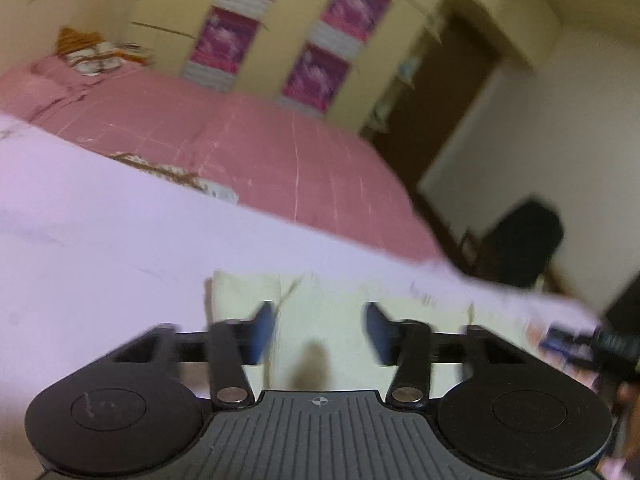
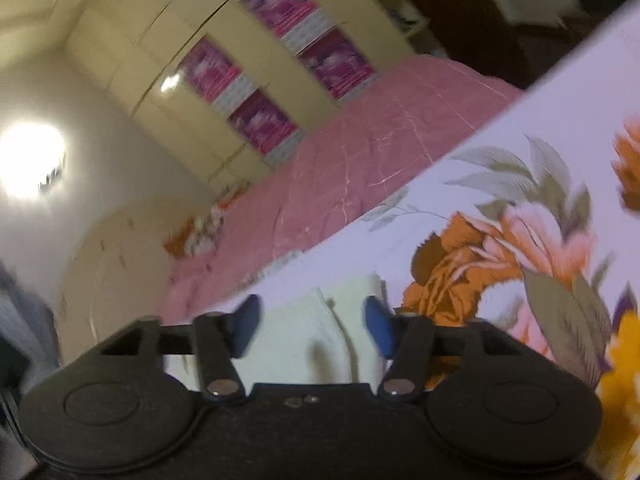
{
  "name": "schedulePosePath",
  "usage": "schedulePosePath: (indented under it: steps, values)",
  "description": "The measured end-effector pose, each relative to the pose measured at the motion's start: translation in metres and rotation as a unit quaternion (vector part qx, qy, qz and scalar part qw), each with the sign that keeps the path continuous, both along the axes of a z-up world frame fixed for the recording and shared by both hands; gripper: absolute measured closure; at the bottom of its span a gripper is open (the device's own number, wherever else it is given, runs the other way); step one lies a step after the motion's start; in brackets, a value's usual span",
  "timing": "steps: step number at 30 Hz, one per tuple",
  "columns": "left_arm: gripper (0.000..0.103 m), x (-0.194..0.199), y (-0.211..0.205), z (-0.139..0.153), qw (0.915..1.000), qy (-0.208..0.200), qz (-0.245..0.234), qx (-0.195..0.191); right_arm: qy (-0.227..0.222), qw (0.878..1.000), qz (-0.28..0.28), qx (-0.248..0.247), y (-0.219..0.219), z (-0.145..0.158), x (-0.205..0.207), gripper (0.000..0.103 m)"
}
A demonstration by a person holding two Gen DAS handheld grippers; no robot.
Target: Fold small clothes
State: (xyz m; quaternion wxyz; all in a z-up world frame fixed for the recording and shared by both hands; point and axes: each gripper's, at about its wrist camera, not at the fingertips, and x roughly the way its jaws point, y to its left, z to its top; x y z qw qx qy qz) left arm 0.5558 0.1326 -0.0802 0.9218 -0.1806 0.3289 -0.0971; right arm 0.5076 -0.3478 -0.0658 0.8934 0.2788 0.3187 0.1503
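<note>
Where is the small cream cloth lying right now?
In both wrist views the cream cloth lies flat on the pale flowered sheet, just ahead of the open left gripper and right gripper, with the pink bed behind.

A small pale cream-yellow cloth garment [image 1: 320, 312] lies flat on a lilac bedsheet with an orange flower print [image 2: 500, 248]. It looks folded, with a soft crease running along it and a straight far edge; its details are blurred.
</note>
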Motion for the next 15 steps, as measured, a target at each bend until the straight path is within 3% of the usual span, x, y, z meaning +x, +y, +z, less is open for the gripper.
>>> schedulePosePath:
  steps: [3,4,5,7,8,9,10,11,15]
  values:
    - [0.064,0.008,-0.01,-0.002,0.9991,0.02,-0.017,0.034,-0.006,0.996,0.037,-0.078,0.021,0.005,0.003,0.057]
    - [0.069,0.009,-0.012,-0.002,0.9986,0.025,-0.022,0.042,-0.005,0.993,0.046,-0.112,0.03,0.005,0.003,0.058]
    - [0.082,0.011,-0.016,-0.002,0.9978,0.03,-0.024,0.054,-0.002,0.989,0.05,-0.14,0.036,0.005,0.004,0.059]
    - [0.094,0.017,-0.018,0.0,0.9966,0.038,-0.025,0.069,0.0,0.981,0.065,-0.18,0.049,0.003,0.005,0.063]
    - [0.101,0.017,-0.018,0.001,0.9965,0.038,-0.025,0.07,0.002,0.978,0.071,-0.197,0.054,0.003,0.005,0.066]
    - [0.102,0.016,-0.017,0.003,0.9963,0.038,-0.025,0.073,0.004,0.974,0.074,-0.215,0.059,0.003,0.005,0.075]
    - [0.102,0.014,-0.019,0.005,0.996,0.032,-0.023,0.08,0.002,0.97,0.076,-0.23,0.064,0.003,0.004,0.082]
    - [0.103,0.007,-0.021,0.009,0.996,0.024,-0.019,0.084,-0.002,0.969,0.08,-0.234,0.067,0.004,0.003,0.099]
    - [0.103,-0.014,-0.014,0.027,0.9962,-0.057,0.02,0.062,-0.053,0.965,0.06,-0.25,0.077,0.021,-0.007,0.099]
